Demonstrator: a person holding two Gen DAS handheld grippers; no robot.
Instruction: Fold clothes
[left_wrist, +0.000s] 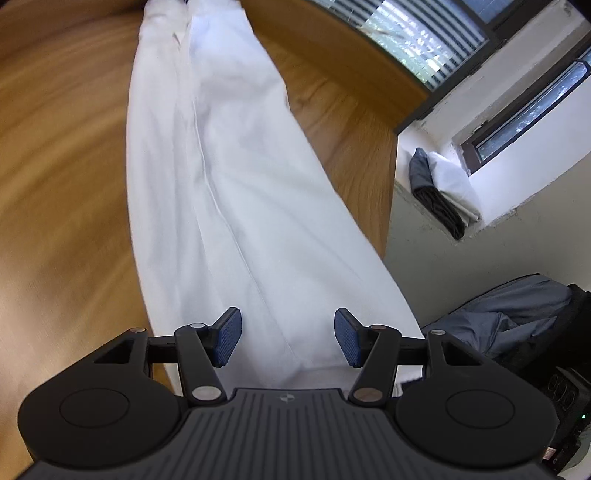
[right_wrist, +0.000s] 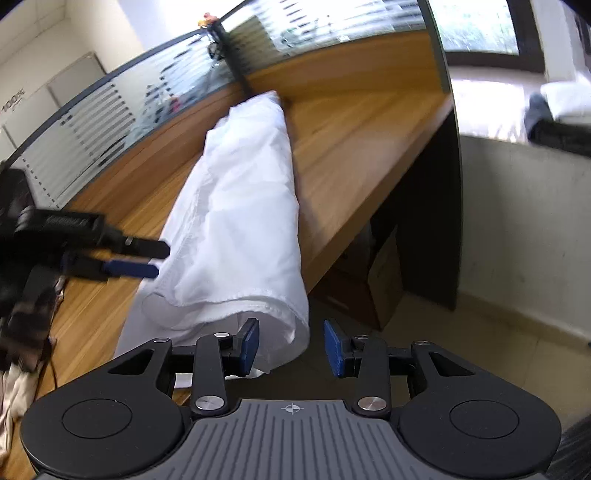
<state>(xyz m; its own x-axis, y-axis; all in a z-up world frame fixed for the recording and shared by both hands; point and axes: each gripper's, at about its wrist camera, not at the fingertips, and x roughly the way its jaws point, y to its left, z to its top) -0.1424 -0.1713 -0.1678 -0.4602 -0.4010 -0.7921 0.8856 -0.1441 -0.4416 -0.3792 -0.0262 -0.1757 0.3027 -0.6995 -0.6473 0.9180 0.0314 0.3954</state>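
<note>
Left gripper (left_wrist: 287, 336): jaws wide, empty, over the cloth's near end. Cloth (left_wrist: 221, 192) — white, long, folded lengthwise on the desk (left_wrist: 55, 147), end overhanging; likely light, limp, slippery. Grip the hem corners. Right gripper (right_wrist: 291, 346): wide, empty — at the overhanging hem.

Your left black two-finger gripper with blue ribbed pads (left_wrist: 287, 338) has jaws spread wide, nothing clamped between them, pads angled slightly outward. Your right black two-finger gripper with blue pads (right_wrist: 291, 347) is also spread wide, pads parallel, nothing pinched. In the right wrist view, your left unit (right_wrist: 147, 260) enters from the left edge, fingers pointing right, blurred.
</note>
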